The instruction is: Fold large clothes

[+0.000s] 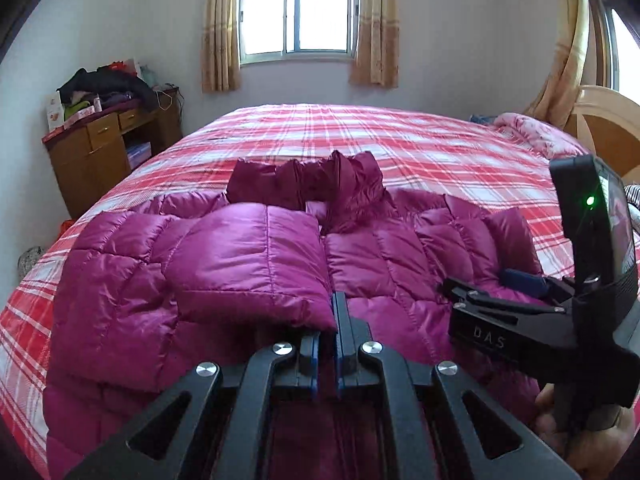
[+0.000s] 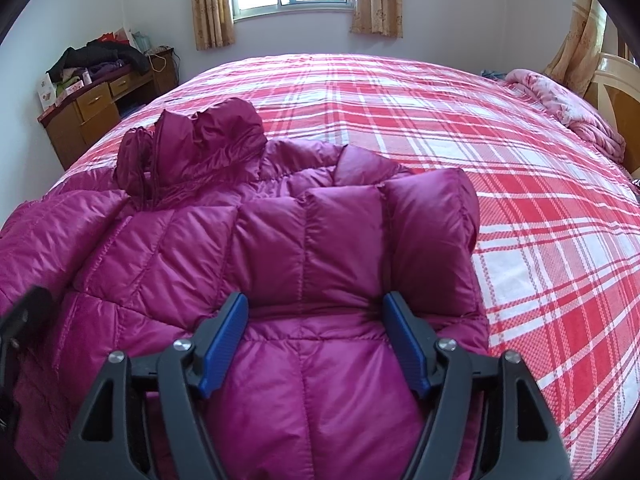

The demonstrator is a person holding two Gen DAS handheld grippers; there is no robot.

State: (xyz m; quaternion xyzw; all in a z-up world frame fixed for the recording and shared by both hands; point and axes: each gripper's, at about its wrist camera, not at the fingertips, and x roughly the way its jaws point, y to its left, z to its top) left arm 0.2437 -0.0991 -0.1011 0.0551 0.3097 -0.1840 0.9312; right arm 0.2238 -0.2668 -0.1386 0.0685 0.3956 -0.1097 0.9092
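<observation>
Hidden: the bottom of the coat (image 1: 132,264) is cut off by the lower edge in both views, and the black arms of each tool cover part of it.
Hard to see: the heap on the wooden desk (image 1: 100,148) in the left corner is a jumble of dark clothes and small boxes; they are too small to name one by one.
Coat: one big puffy pink coat, lying flat on the bed (image 1: 400,140) near its front edge, hood (image 1: 344,184) bunched up at the far end.
Sleeves: two; the left sleeve (image 1: 248,264) is folded over the chest, the right sleeve (image 2: 352,240) is folded over too.
Left tool (image 1: 328,344): its two blue pads are pressed together, pinching the edge of the left sleeve.
Right tool (image 2: 316,340): its two blue pads (image 2: 224,344) are spread wide on each side of the right sleeve's end; whether they press it, I cannot tell.
Hand: part of one hand (image 1: 560,416) shows under the right tool.
Windows: one (image 1: 298,8) between two curtains, and a slice of another at the far right.
Blanket: one pink flowered blanket (image 2: 568,104) crumpled by the headboard.
</observation>
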